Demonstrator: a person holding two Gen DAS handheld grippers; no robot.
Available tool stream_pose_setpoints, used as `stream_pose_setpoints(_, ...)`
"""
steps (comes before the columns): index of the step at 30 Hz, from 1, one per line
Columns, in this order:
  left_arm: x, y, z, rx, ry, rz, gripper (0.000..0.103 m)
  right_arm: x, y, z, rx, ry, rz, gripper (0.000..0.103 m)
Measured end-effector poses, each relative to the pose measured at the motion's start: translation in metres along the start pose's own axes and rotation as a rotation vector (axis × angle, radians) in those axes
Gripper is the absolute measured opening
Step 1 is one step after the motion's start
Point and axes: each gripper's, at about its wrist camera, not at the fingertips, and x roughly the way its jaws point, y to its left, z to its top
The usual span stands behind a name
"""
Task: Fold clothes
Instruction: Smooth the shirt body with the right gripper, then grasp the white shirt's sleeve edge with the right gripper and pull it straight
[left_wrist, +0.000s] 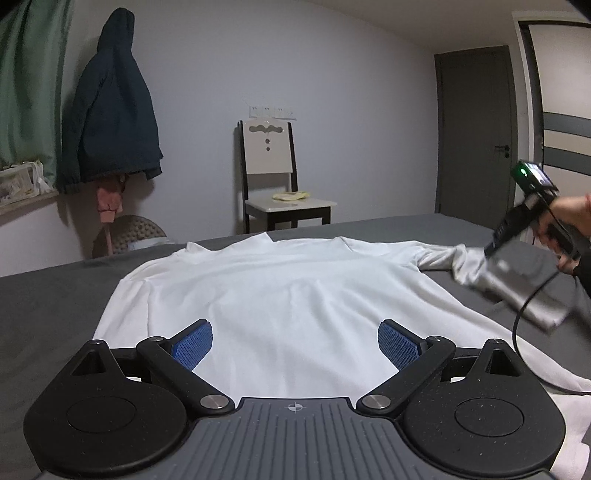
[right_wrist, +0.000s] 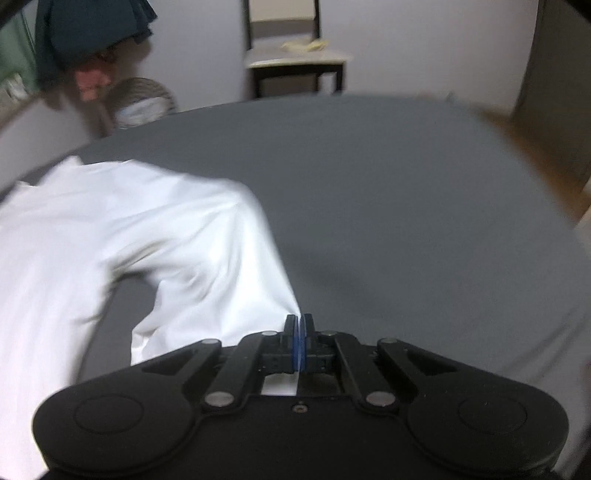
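Observation:
A white long-sleeved shirt (left_wrist: 295, 288) lies flat on the grey bed (left_wrist: 55, 302), collar at the far side. My left gripper (left_wrist: 294, 328) hangs open just above the shirt's near part, blue pads (left_wrist: 192, 347) wide apart with nothing between them. At the right, a person's hand (left_wrist: 565, 221) holds my right gripper (left_wrist: 493, 254), tilted down at the sleeve end, which is blurred. In the right wrist view my right gripper (right_wrist: 299, 321) is shut on the end of the white sleeve (right_wrist: 221, 288). The sleeve runs left from the pads to the shirt body (right_wrist: 74, 229).
A white-backed chair (left_wrist: 269, 177) stands against the far wall beyond the bed. A dark jacket (left_wrist: 110, 110) hangs at the left beside a green curtain (left_wrist: 26, 81). A grey door (left_wrist: 476, 136) is at the right. A black cable (left_wrist: 524, 314) trails over the sleeve.

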Motion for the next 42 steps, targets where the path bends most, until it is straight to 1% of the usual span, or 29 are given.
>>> stream_pose_setpoints(3, 0.006, -0.002, -0.005, 0.031, 0.019, -0.008, 0.097, 0.014, -0.015, 0.027, 0.032, -0.013, -0.081, 0.002)
stream_pose_setpoints(5, 0.011, -0.005, -0.009, 0.053, 0.039, -0.012, 0.097, 0.033, -0.021, 0.04, 0.045, 0.004, -0.13, 0.002)
stream_pose_setpoints(7, 0.015, -0.007, -0.013, 0.07, 0.056, -0.022, 0.097, 0.052, -0.027, 0.045, 0.071, 0.036, -0.145, 0.002)
stream_pose_setpoints(8, 0.016, -0.008, -0.014, 0.079, 0.06, -0.026, 0.097, 0.057, -0.029, 0.043, 0.084, 0.048, -0.131, 0.003)
stream_pose_setpoints(9, 0.017, -0.009, -0.015, 0.084, 0.062, -0.03, 0.097, 0.061, -0.031, 0.041, 0.096, 0.061, -0.112, 0.006)
stream_pose_setpoints(10, 0.017, -0.01, -0.015, 0.087, 0.062, -0.033, 0.097, 0.059, -0.034, 0.038, 0.105, 0.064, -0.1, 0.014)
stream_pose_setpoints(11, 0.016, -0.009, -0.015, 0.085, 0.059, -0.036, 0.097, 0.054, -0.037, 0.033, 0.112, 0.063, -0.09, 0.024)
stream_pose_setpoints(12, 0.015, -0.009, -0.014, 0.081, 0.054, -0.04, 0.097, 0.05, -0.039, 0.029, 0.12, 0.062, -0.081, 0.029)
stream_pose_setpoints(13, 0.013, -0.008, -0.013, 0.075, 0.047, -0.044, 0.097, 0.043, -0.042, 0.024, 0.129, 0.056, -0.058, 0.031)
stream_pose_setpoints(17, 0.006, -0.005, -0.006, 0.046, 0.016, -0.041, 0.097, 0.004, -0.055, -0.009, 0.18, 0.067, 0.037, 0.031)
stream_pose_setpoints(18, 0.004, -0.005, -0.004, 0.038, 0.007, -0.039, 0.097, -0.002, -0.056, -0.018, 0.177, 0.088, 0.045, 0.031)
stream_pose_setpoints(21, 0.0, -0.002, 0.0, 0.012, -0.014, -0.029, 0.097, -0.012, -0.056, -0.043, 0.167, 0.146, 0.031, 0.03)
stream_pose_setpoints(22, -0.001, -0.001, 0.001, 0.006, -0.018, -0.024, 0.097, -0.013, -0.055, -0.05, 0.173, 0.159, 0.042, 0.027)
stream_pose_setpoints(24, -0.002, 0.001, 0.001, 0.002, -0.021, -0.011, 0.097, -0.012, -0.053, -0.058, 0.188, 0.175, 0.081, 0.013)
stream_pose_setpoints(25, -0.002, 0.001, 0.0, 0.004, -0.021, -0.004, 0.097, -0.012, -0.051, -0.061, 0.191, 0.177, 0.109, 0.003)
stream_pose_setpoints(26, -0.002, 0.002, 0.0, 0.008, -0.018, 0.004, 0.097, -0.012, -0.048, -0.061, 0.179, 0.174, 0.109, 0.003)
stream_pose_setpoints(28, -0.003, 0.003, 0.0, 0.014, -0.013, 0.02, 0.097, -0.015, -0.045, -0.052, 0.132, 0.164, 0.036, 0.003)
stream_pose_setpoints(31, -0.002, 0.004, -0.001, 0.011, -0.02, 0.019, 0.097, -0.024, -0.054, -0.028, 0.029, 0.121, -0.15, 0.003)
stream_pose_setpoints(33, 0.001, 0.003, -0.003, 0.022, -0.019, 0.021, 0.097, -0.016, -0.069, -0.007, 0.006, 0.111, -0.226, 0.003)
stream_pose_setpoints(37, 0.008, -0.002, -0.01, 0.058, 0.009, 0.021, 0.097, 0.01, -0.097, 0.02, 0.028, 0.088, -0.319, 0.003)
stream_pose_setpoints(40, 0.011, -0.004, -0.014, 0.077, 0.027, 0.014, 0.097, 0.039, -0.107, 0.032, 0.057, 0.081, -0.347, 0.003)
stream_pose_setpoints(42, 0.012, -0.005, -0.014, 0.082, 0.033, 0.006, 0.097, 0.058, -0.11, 0.03, 0.062, 0.1, -0.357, 0.003)
